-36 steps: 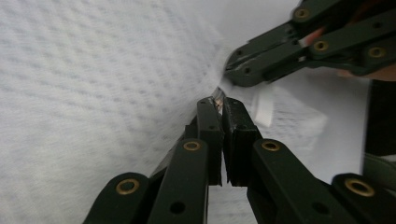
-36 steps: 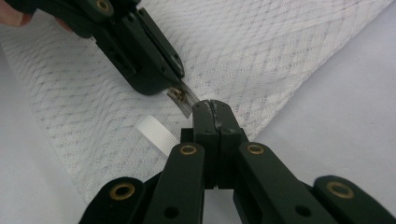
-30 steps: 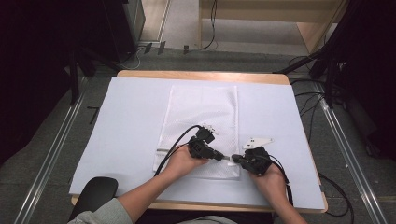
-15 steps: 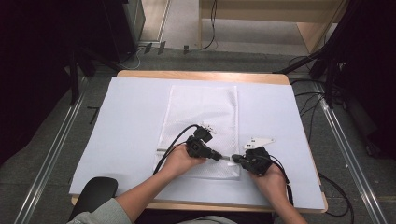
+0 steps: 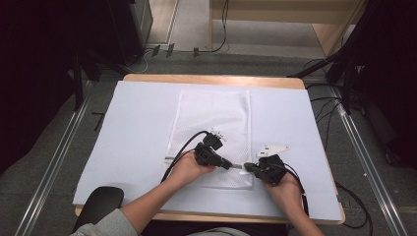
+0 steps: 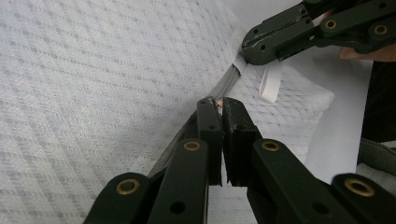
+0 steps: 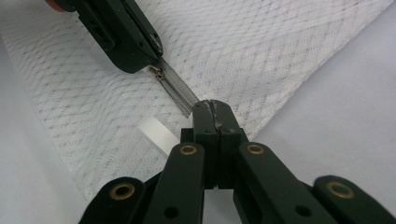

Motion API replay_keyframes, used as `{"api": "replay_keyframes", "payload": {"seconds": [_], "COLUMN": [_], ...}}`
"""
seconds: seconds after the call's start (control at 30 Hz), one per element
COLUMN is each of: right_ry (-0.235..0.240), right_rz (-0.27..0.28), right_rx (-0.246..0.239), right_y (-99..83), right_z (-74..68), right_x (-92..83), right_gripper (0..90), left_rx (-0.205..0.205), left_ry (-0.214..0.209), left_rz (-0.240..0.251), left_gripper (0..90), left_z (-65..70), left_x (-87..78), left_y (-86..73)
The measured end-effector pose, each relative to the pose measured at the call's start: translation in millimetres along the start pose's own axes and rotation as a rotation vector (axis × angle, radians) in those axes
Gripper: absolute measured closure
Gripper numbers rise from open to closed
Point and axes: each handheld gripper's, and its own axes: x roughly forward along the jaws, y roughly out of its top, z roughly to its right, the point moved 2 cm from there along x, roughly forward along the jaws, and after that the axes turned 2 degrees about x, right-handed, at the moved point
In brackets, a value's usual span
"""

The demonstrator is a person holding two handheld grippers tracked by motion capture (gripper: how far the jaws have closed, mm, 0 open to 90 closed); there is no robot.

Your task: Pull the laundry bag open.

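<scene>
A white mesh bag [image 5: 211, 118] lies flat on the covered table, its grey zipper [image 5: 237, 166] running across its near end. My left gripper [image 5: 227, 164] is shut on the brass zipper pull [image 6: 217, 101]. In the left gripper view the jaws [image 6: 219, 103] meet on it. My right gripper [image 5: 247, 167] faces it from the right, shut [image 7: 212, 106] on the zipper's end at the bag's edge. A short stretch of zipper [image 7: 177, 91] shows between the two tips. A white ribbon loop [image 7: 156, 135] sticks out beside the right jaws.
A pale sheet [image 5: 123, 132] covers the wooden table [image 5: 211, 78]. Black cables [image 5: 179, 152] trail from both grippers across the bag and off the near edge. A dark chair back [image 5: 101, 199] sits at the front left. Metal rails [image 5: 54, 162] flank the table.
My left gripper has drawn a little to the left along the zipper, widening the gap to the right gripper. The right gripper has held still.
</scene>
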Motion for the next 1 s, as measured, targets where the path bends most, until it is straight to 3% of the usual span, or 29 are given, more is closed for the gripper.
{"api": "replay_keyframes", "payload": {"seconds": [0.47,0.67,0.73,0.77,0.8,0.87,1.0], "right_ry": [0.002,-0.003,-0.006,-0.012,-0.015,-0.021,-0.017], "right_rz": [0.0,0.0,-0.002,-0.006,-0.008,-0.008,-0.007], "right_rx": [-0.002,0.001,0.003,-0.004,-0.009,-0.008,-0.01], "right_y": [0.0,0.1,0.3,0.6,0.9,0.6,0.9], "right_z": [-0.9,-1.3,-1.7,-2.0,-2.1,-2.8,-2.3], "right_x": [0.1,0.2,0.2,0.2,0.2,0.2,0.3], "right_gripper": [90.0,90.0,90.0,90.0,90.0,90.0,90.0], "left_rx": [0.001,-0.023,-0.013,0.003,0.002,-0.042,-0.044], "left_ry": [0.005,-0.004,0.001,0.037,0.035,0.029,0.007], "left_rz": [-0.004,0.001,-0.002,-0.003,-0.012,0.011,-0.003], "left_gripper": [88.6,88.5,88.5,88.6,88.6,88.6,88.5], "left_z": [-0.2,-4.0,-1.8,-1.3,-3.4,-12.4,-14.3], "left_x": [-3.6,-2.1,-3.3,-5.4,-7.0,-15.6,-21.9], "left_y": [-1.0,-1.2,-0.8,-1.3,-1.7,-3.2,-5.0]}}
